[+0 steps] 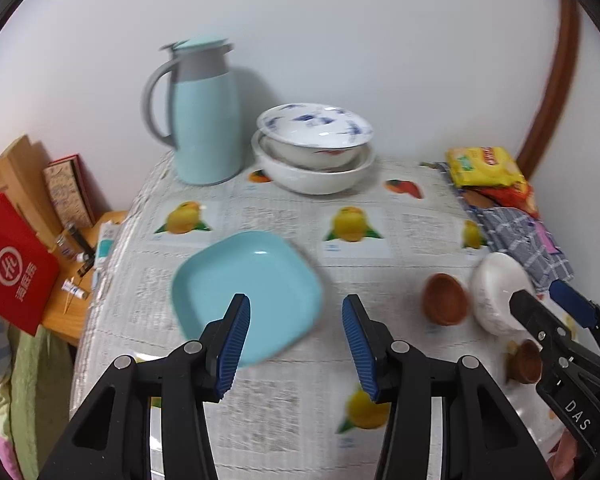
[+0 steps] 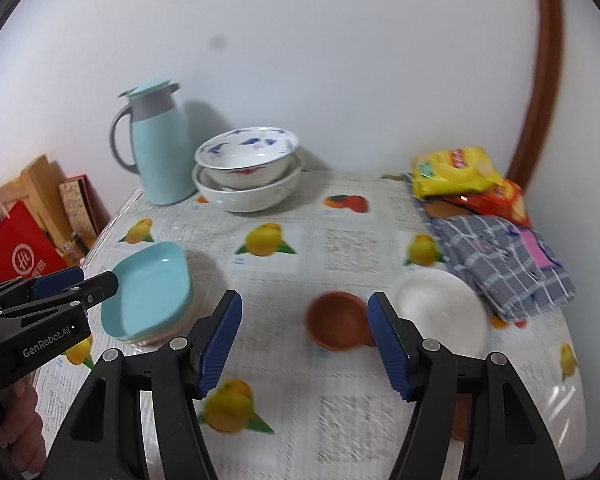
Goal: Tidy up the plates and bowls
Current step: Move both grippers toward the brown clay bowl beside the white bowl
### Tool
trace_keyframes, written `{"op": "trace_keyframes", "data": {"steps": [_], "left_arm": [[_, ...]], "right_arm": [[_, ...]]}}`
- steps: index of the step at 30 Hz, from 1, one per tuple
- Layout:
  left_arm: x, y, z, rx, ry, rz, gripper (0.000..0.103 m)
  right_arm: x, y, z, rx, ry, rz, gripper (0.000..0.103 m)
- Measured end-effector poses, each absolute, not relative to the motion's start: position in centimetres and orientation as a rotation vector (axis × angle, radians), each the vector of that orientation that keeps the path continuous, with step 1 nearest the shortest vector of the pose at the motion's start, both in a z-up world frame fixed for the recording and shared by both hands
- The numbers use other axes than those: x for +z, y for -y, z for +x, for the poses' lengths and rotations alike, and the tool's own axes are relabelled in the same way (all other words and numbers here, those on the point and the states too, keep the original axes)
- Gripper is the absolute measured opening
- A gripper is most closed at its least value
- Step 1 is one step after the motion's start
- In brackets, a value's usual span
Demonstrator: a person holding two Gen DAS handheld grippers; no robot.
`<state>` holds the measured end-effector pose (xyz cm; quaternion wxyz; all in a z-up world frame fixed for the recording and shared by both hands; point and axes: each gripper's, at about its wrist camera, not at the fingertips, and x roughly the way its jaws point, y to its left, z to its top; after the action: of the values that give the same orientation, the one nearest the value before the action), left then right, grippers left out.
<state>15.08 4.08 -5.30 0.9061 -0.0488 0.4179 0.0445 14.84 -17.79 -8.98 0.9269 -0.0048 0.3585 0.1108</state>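
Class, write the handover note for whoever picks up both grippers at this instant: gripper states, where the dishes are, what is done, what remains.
Left gripper: open, empty, above the near edge of the light blue square plate.
Right gripper: open, empty, above the brown bowl.
Done: the blue-patterned bowl sits nested in the large white bowl at the back by the thermos jug. In the right wrist view the blue plate appears to top a small stack.
Left: brown bowl, white bowl beside it, and a second small brown bowl lie loose, unstacked.

Left claw (image 1: 296, 344) gapes empty above the blue plate (image 1: 246, 292).
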Motion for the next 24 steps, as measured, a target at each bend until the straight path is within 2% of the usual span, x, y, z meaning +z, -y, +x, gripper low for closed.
{"op": "trace_keyframes", "data": {"steps": [5, 8, 24], "left_arm": [[-4.4, -0.7, 13.8, 0.056, -0.825, -0.070, 0.046], [-4.0, 0.9, 13.2, 0.040, -0.806, -0.057, 0.046], [-4.5, 5.6, 13.8, -0.037, -0.830, -0.035, 0.046]], "right_arm": [[-8.5, 21.7, 12.7, 0.168, -0.710, 0.020, 0.066], [-8.3, 24.0, 11.5, 0.144, -0.684, 0.075, 0.077], [-11.5, 31.9, 8.9, 0.005, -0.706, 0.086, 0.077]]}}
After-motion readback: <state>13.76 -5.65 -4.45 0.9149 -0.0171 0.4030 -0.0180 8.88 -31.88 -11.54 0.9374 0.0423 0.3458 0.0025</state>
